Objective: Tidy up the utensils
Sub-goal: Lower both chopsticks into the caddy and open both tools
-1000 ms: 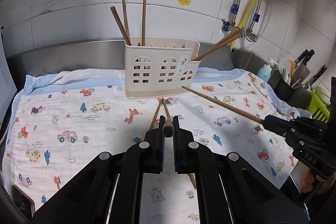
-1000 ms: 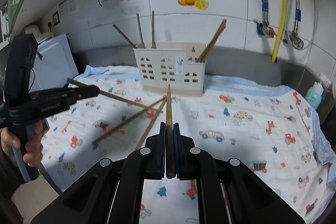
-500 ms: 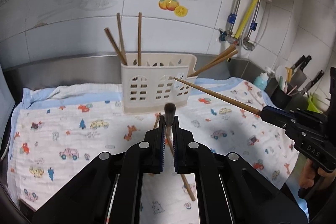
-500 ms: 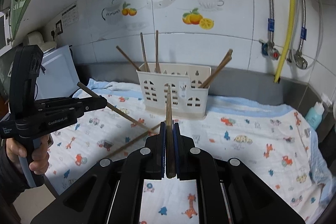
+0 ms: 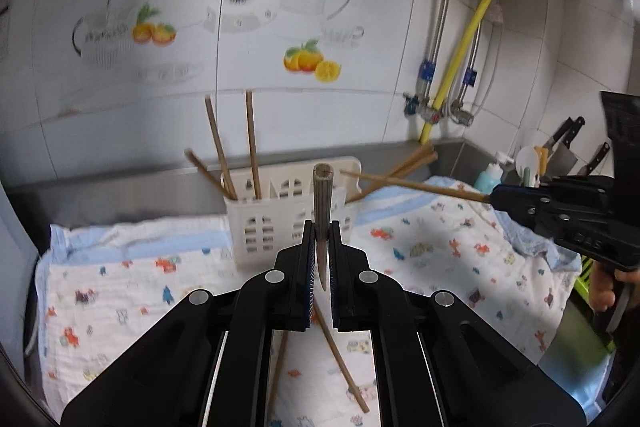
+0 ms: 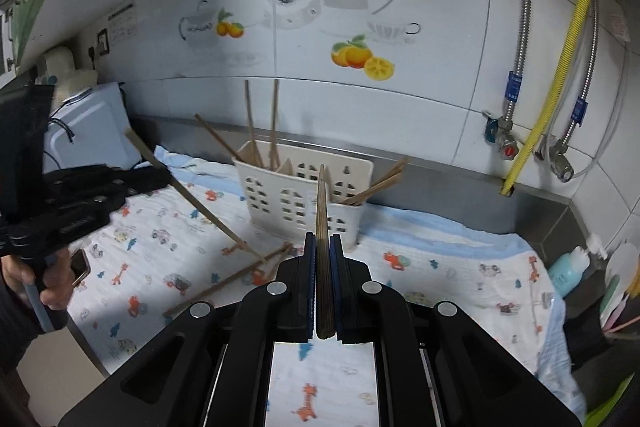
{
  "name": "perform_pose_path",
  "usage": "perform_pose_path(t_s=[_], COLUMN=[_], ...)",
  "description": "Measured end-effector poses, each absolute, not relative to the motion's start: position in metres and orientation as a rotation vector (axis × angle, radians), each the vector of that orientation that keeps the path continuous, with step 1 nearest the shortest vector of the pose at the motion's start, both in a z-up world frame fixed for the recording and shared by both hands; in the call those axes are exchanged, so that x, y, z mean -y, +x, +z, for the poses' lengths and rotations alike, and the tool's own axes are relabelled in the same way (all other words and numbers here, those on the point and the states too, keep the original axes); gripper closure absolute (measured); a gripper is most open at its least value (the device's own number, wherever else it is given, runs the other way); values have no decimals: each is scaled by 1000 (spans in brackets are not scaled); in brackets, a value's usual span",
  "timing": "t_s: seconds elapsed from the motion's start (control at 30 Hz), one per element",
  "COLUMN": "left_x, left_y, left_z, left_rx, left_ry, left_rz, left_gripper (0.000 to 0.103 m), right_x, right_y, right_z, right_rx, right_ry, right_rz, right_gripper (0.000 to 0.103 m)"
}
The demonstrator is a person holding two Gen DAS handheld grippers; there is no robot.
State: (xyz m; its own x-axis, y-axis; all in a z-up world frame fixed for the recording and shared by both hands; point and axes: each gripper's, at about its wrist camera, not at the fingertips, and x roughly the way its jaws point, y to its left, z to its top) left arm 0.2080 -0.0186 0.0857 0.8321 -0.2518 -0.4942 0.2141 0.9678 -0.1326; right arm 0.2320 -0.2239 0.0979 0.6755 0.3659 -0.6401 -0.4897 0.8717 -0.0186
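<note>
The left gripper [image 5: 320,259] has its jaws clamped on a brown chopstick [image 5: 322,211], now lifted higher off the patterned cloth [image 5: 120,291] than a second ago, its butt end level with the rim of the cream utensil holder [image 5: 288,203]. The right gripper [image 6: 322,279] is likewise clamped on a chopstick [image 6: 321,223], its tip now closer to the holder. Two more chopsticks [image 5: 340,351] lie on the cloth nearby.

Right tongs [image 6: 320,283] clamp a chopstick [image 6: 321,211] before the holder [image 6: 296,195].
</note>
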Motion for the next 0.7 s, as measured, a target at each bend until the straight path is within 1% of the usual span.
perform_pose_path(t_s=[0.37,0.5,0.7], left_x=[19,16,6], left_y=[213,225,250], left_z=[154,169,171], left_rx=[-405,-370,-370], left_ry=[-10,13,-5], left_rz=[-214,-171,-132], left_gripper=[98,98,98], right_x=[209,201,189], right_y=[285,303,328], right_z=[107,107,105], right_rx=[-864,-920,-996], right_ry=[-313,-348,-391], right_rz=[507,513,521], right_gripper=[96,96,96])
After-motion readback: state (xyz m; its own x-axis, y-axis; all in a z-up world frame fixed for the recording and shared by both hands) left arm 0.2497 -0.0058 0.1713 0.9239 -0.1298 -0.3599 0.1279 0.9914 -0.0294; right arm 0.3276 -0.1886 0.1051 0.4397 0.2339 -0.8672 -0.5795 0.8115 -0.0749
